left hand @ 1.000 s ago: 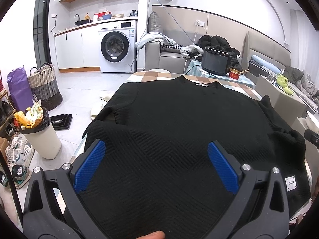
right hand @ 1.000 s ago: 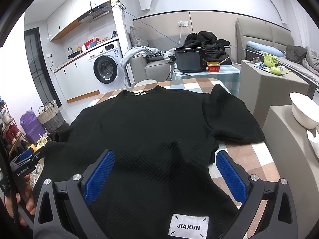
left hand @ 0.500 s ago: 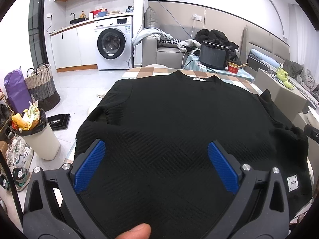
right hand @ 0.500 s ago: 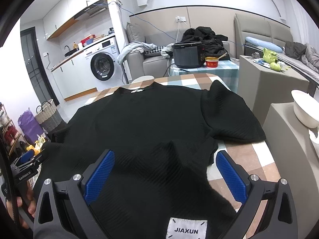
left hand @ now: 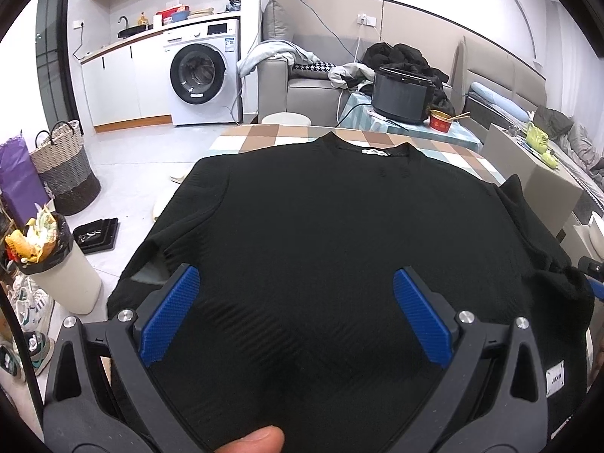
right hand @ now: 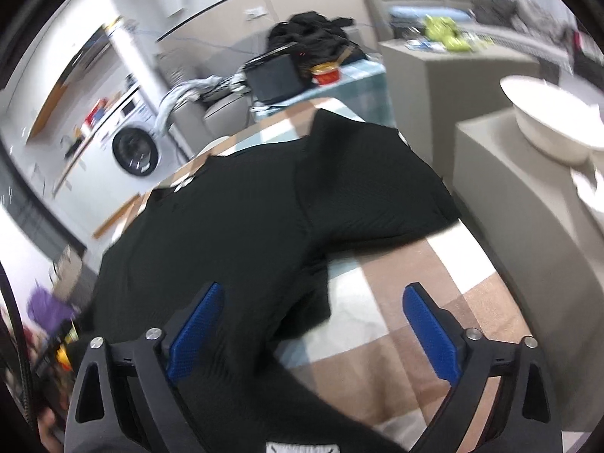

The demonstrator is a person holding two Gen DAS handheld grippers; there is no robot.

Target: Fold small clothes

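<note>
A black textured sweater point(left hand: 339, 226) lies flat, front down toward me, on a checked table point(left hand: 264, 136), collar at the far end. My left gripper point(left hand: 296, 302) hovers open over its lower left part, blue pads wide apart, nothing between them. In the blurred, tilted right wrist view the sweater point(right hand: 245, 226) has its right sleeve point(right hand: 373, 185) spread on the checked table point(right hand: 434, 283). My right gripper point(right hand: 313, 324) straddles the sweater's right side edge; its jaws are closing, and the pads stand clear of the cloth. A white brand label point(left hand: 555, 377) marks the hem.
A bin full of rubbish point(left hand: 49, 264), a woven basket point(left hand: 64, 166) and shoes stand on the floor to the left. Behind the table are a cooker pot point(left hand: 404, 94), a sofa with clothes and a washing machine point(left hand: 200, 75). A beige cabinet with a white bowl point(right hand: 547, 117) flanks the right.
Both grippers slid leftward over the sweater. The right gripper rolled so its view tilts, and it now sits over the sweater's right edge with bare tablecloth beneath its right finger.
</note>
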